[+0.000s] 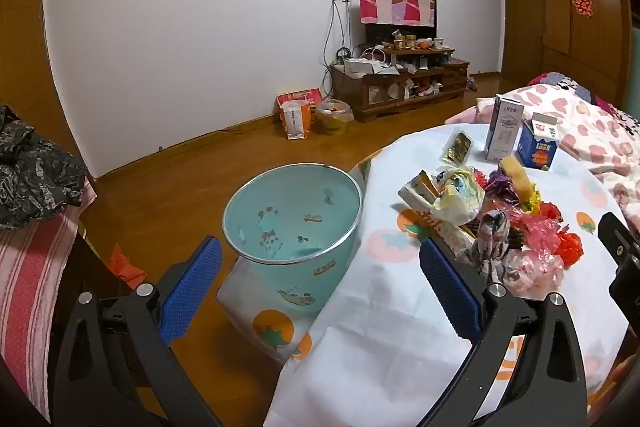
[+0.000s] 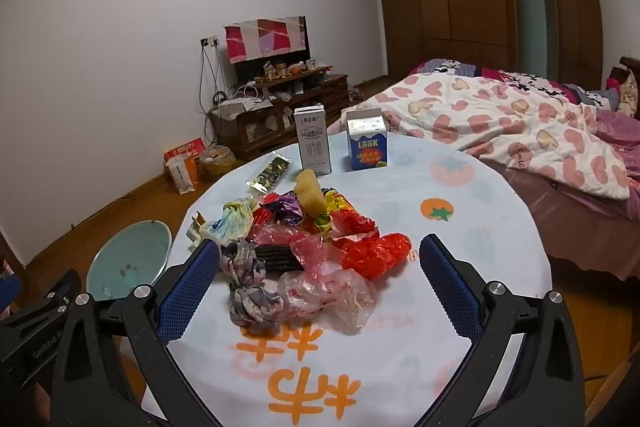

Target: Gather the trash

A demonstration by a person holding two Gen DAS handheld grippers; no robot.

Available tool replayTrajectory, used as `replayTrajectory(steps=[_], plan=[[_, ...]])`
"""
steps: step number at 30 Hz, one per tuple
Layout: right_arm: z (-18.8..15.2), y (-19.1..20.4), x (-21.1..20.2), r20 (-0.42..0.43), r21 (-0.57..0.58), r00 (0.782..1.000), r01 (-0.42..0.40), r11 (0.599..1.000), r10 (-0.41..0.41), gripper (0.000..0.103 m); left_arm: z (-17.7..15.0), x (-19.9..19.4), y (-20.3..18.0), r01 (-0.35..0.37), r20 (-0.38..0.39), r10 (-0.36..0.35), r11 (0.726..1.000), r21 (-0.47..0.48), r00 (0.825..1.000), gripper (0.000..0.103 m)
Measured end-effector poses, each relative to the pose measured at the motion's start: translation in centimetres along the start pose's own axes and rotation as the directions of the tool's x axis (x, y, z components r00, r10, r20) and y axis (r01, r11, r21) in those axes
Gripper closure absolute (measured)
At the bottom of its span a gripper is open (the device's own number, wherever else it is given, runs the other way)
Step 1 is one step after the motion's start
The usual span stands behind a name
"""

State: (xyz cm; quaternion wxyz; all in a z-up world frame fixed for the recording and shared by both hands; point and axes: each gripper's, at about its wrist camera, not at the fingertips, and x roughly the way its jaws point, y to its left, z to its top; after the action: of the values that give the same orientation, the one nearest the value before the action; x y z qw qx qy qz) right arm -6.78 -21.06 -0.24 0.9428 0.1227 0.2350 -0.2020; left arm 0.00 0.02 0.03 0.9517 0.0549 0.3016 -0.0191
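Step in hand, as judged: approach/pre-grasp, nothing picked yet. Both sets of jaws are spread wide w/ nothing between the pads. The right gripper (image 2: 319,287) is held just above the near edge of the trash pile (image 2: 308,247), which is heaped mid-table on the round table (image 2: 500,227) w/ printed cloth. The left gripper (image 1: 320,287) is aimed btwn the teal bin (image 1: 292,215) and the table edge; the bin is seen on the floor, just beside the table's left rim, mouth up, apparently empty.

Nearest item: a knotted grey-patterned bag (image 2: 248,283), lying w/ its long axis running roughly away from the right wrist cam, near end toward the jaws. A clear crumpled bag (image 2: 332,293) is touching it on the right; a red bag (image 2: 372,251) sits behind.

Next move, as judged: right jaws are to be lowered astride the grey bag, across its long axis, then closed. Soft film—neighbours may be dragged along.

Two upright cartons (image 2: 340,143) are seen at the far side, well apart from the pile.
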Motion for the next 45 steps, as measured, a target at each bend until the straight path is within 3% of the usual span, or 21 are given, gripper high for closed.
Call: replayTrajectory(steps=[45], plan=[[-0.5, 0.9, 1.3, -0.030, -0.010, 0.999, -0.016, 1.000, 0.016, 0.005, -0.7, 0.7, 0.0, 0.017, -0.020, -0.017, 1.000, -0.007, 1.000, 0.006]])
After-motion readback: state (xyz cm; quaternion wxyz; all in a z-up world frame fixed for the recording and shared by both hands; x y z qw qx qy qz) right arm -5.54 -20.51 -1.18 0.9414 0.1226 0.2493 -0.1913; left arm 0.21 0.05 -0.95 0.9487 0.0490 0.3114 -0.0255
